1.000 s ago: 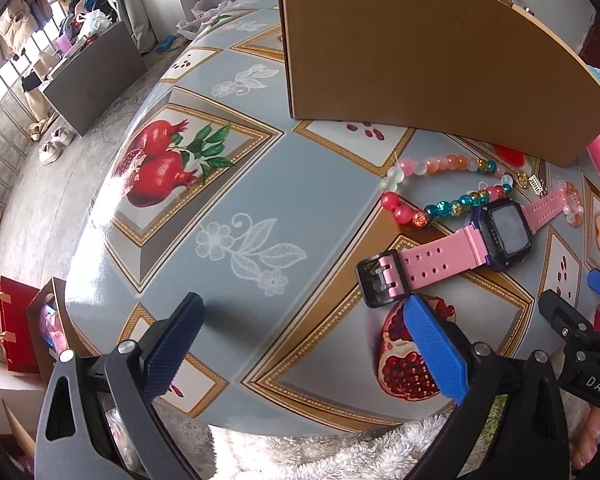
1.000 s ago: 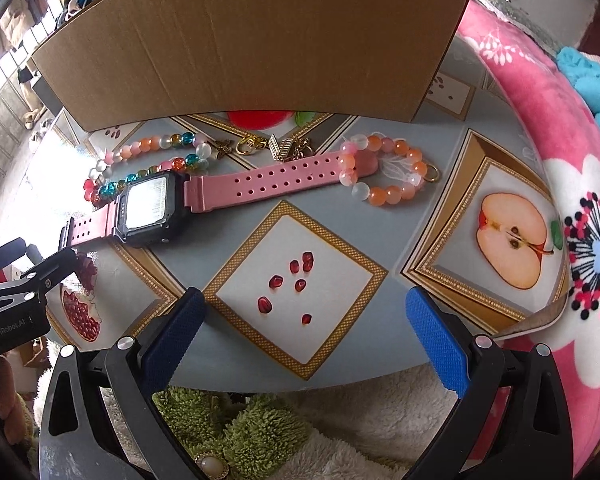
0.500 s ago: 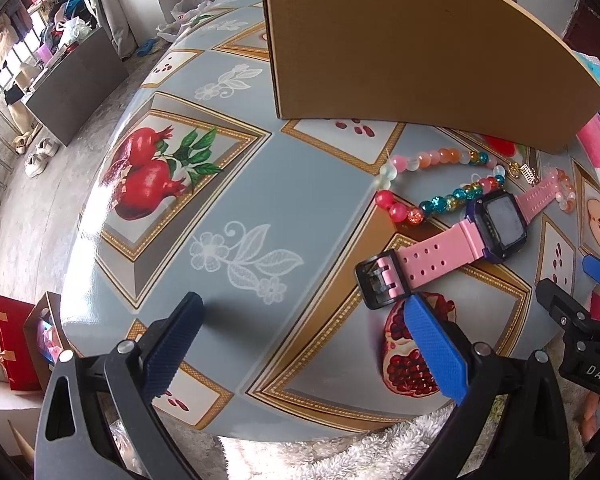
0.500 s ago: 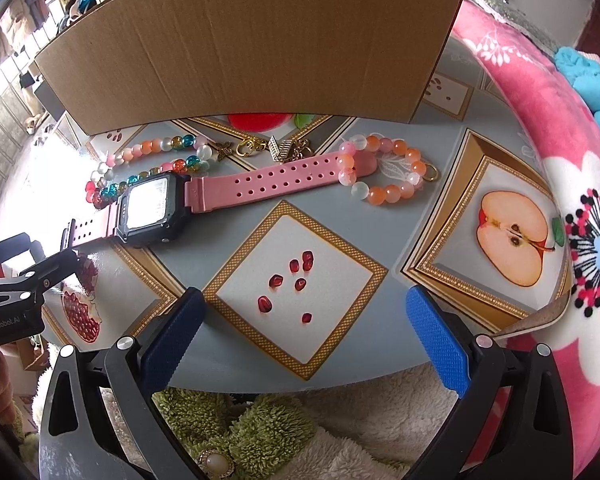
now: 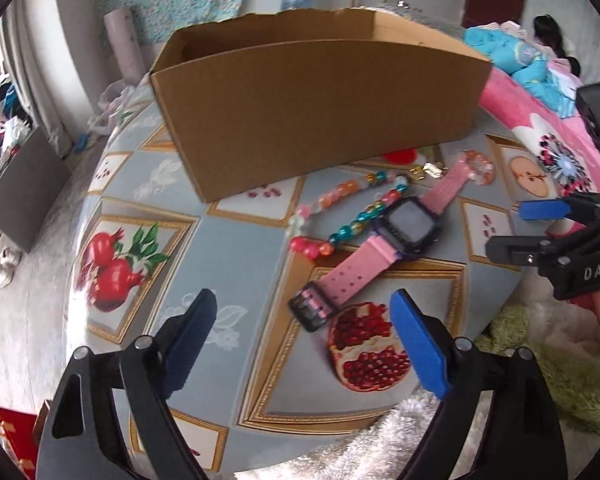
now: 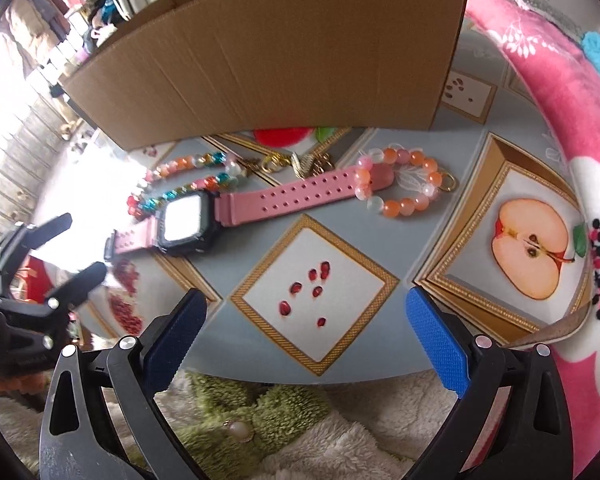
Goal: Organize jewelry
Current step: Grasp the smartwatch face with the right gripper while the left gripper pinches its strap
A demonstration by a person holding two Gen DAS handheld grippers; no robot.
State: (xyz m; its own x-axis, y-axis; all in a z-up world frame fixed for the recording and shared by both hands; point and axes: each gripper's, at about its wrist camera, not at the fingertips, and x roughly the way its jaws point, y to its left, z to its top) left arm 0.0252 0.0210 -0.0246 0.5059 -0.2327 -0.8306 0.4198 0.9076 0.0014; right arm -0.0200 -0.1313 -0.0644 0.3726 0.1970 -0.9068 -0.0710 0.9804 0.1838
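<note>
**A:** Since a second ago the left gripper (image 5: 304,340) is sitting higher and rolled, so the open top of the brown cardboard box (image 5: 320,108) is now showing, and its blue-padded jaws have just been closing a little, with nothing between them.

**B:** So it is holding nothing?

**A:** Nothing. Its jaws are standing wide over the near edge of the round table with the fruit-print cloth (image 5: 236,248), the buckle end of the pink-strapped watch with the black square case (image 5: 380,248) lying just ahead of them. The right gripper (image 6: 304,324) is also gaping wide and empty above the near edge.

**B:** How far along is the tidying?

**A:** By my reading it is hardly starting. Every piece is still lying on the cloth in front of the box: the watch, the multicoloured glass-bead bracelet (image 5: 340,216) touching its case, the pink-and-orange bead bracelet (image 6: 400,188) looped over the strap's far end, and small gold trinkets (image 6: 296,162) beside the box wall.

**B:** Anything inside the box?

**A:** I cannot tell; only its inner wall is showing.
</note>
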